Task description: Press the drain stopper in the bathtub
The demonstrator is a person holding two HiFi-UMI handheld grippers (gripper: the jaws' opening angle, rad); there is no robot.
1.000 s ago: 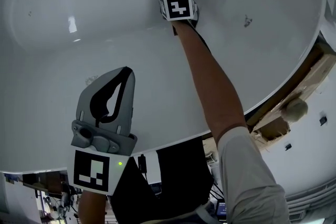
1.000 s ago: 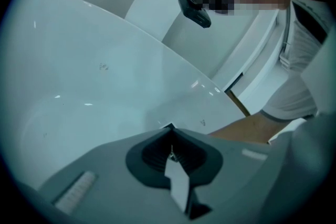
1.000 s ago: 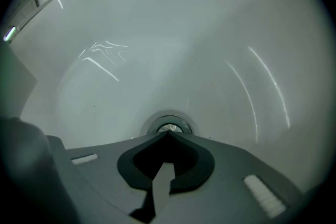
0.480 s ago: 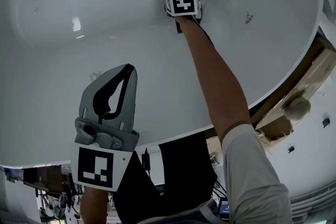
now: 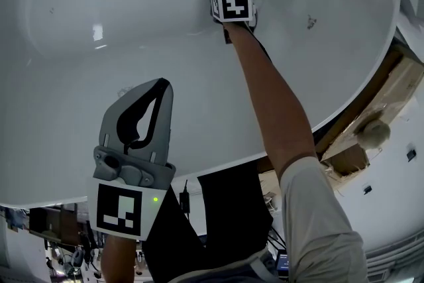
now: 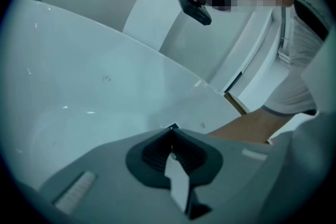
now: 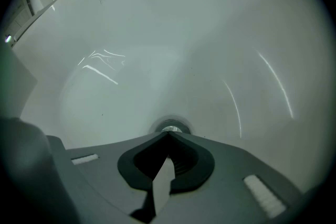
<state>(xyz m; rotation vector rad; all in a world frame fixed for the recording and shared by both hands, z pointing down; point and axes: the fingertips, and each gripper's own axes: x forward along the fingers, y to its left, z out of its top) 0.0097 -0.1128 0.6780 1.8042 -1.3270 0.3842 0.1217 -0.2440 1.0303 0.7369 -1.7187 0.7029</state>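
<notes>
Right gripper [image 7: 168, 134] with jaws closed tip to tip, nothing caught between them. Tips right at the near edge of the drain stopper [image 7: 170, 126], a round metal disc set in a darker ring at the lowest point of the bathtub [image 7: 157, 34]. Actual contact between tips and stopper impossible to confirm from either view. In the head view, only a sliver of the stopper visible beyond the gripper's black-and-white marker cube [image 5: 232, 5].

Behind that gripper, a bare forearm [image 5: 271, 96] stretched straight down into the tub, ending in a pale short sleeve [image 5: 318, 222].

Left gripper [image 5: 158, 88] likewise closed tip to tip and empty, held over the near slope of the tub, well apart from the drain, pointing inward.

All around, smooth glossy white tub wall with a few bright light reflections and one small dark mark [image 5: 310, 23] to the right of the drain.

Past the tub's curved rim on the right, a gap with bare wooden edging [image 5: 371, 109] and a small pale round object [image 5: 372, 136] beside it.
</notes>
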